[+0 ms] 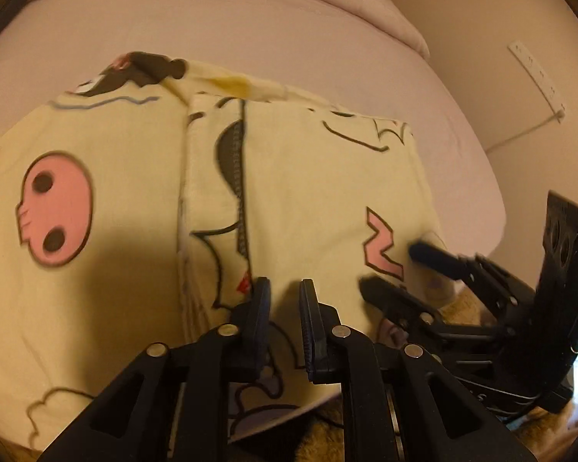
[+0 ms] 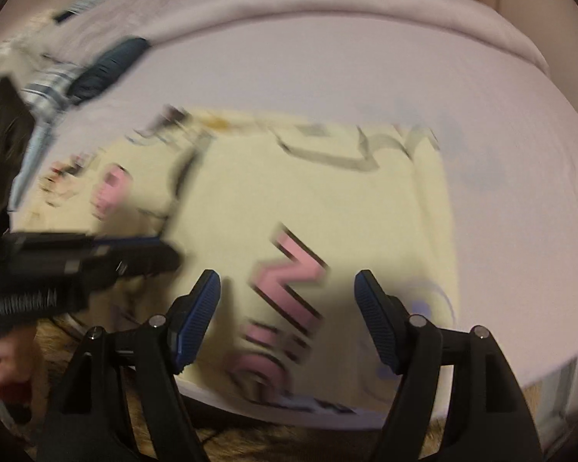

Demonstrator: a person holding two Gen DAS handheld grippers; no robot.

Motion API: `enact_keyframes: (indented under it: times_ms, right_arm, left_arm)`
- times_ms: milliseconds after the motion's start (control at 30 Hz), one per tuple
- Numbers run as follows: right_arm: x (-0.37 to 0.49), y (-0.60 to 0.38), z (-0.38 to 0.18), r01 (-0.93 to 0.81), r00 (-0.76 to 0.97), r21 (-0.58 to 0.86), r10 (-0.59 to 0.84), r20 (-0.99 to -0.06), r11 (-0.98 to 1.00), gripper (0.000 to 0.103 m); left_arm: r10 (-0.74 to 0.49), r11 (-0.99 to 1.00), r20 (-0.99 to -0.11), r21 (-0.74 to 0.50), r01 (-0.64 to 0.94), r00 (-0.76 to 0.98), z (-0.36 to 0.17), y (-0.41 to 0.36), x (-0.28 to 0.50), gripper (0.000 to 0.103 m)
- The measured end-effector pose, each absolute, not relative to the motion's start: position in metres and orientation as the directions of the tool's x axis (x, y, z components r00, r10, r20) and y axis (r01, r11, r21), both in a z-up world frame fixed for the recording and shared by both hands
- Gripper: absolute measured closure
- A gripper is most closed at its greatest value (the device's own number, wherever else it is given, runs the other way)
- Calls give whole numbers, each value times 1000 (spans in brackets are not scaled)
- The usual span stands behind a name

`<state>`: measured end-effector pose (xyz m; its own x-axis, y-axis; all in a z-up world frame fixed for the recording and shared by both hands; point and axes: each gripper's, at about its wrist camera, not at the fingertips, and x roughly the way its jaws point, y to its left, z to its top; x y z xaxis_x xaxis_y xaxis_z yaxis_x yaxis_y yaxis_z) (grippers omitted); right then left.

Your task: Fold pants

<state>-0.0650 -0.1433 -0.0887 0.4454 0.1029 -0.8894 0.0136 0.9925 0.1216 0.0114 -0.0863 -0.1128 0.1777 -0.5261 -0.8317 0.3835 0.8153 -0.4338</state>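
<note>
The pale yellow pants (image 1: 127,200) with pink and black cartoon prints lie folded on the lilac bed sheet (image 1: 250,38); they also show, blurred, in the right wrist view (image 2: 327,208). My left gripper (image 1: 285,288) hovers over the pants' near edge, its fingers a narrow gap apart with nothing between them. My right gripper (image 2: 287,288) is open and empty above the near part of the pants. It shows in the left wrist view (image 1: 389,265) at the pants' right corner. The left gripper (image 2: 165,258) appears at the left in the right wrist view.
The bed's near edge runs just under both grippers, with a brown furry rug (image 2: 327,442) below it. A folded duvet (image 2: 327,11) lies at the far side. Other clothes (image 2: 96,65) are piled at the far left. A power strip (image 1: 539,77) hangs on the wall to the right.
</note>
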Motion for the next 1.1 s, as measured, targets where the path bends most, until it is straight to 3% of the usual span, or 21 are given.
enact_keyframes:
  times_ms: [300, 500, 567, 633, 667, 867, 1000, 1100]
  right_arm:
    - [-109, -159, -84, 38, 406, 164, 134, -904, 986, 30]
    - [-116, -193, -63, 129, 523, 223, 124, -843, 966, 31]
    - [-109, -204, -67, 182, 533, 208, 81, -842, 961, 38]
    - [-104, -212, -77, 206, 526, 207, 70, -848, 956, 82]
    - [-103, -214, -83, 213, 514, 211, 75, -854, 954, 88]
    - [-122, -217, -96, 228, 514, 228, 82, -854, 947, 90]
    - [-140, -222, -98, 248, 512, 276, 116, -851, 929, 92]
    - [-153, -222, -98, 247, 501, 284, 129, -856, 926, 92]
  left_arm:
    - [-563, 797, -823, -517, 313, 75, -112, -69, -1, 90]
    - [-577, 757, -801, -451, 474, 160, -62, -102, 18, 90]
    - [-607, 726, -774, -448, 522, 181, -48, -130, 33, 90]
    - [-638, 693, -753, -470, 548, 160, -44, -162, 49, 90]
    - [-646, 679, -750, -480, 556, 141, -46, -176, 54, 90]
    - [-626, 641, -779, -484, 596, 41, -84, -259, 69, 90]
    - [-493, 723, -863, -338, 602, 107, -104, -268, 73, 93]
    - [-506, 722, -856, -353, 595, 107, -100, -266, 81, 93]
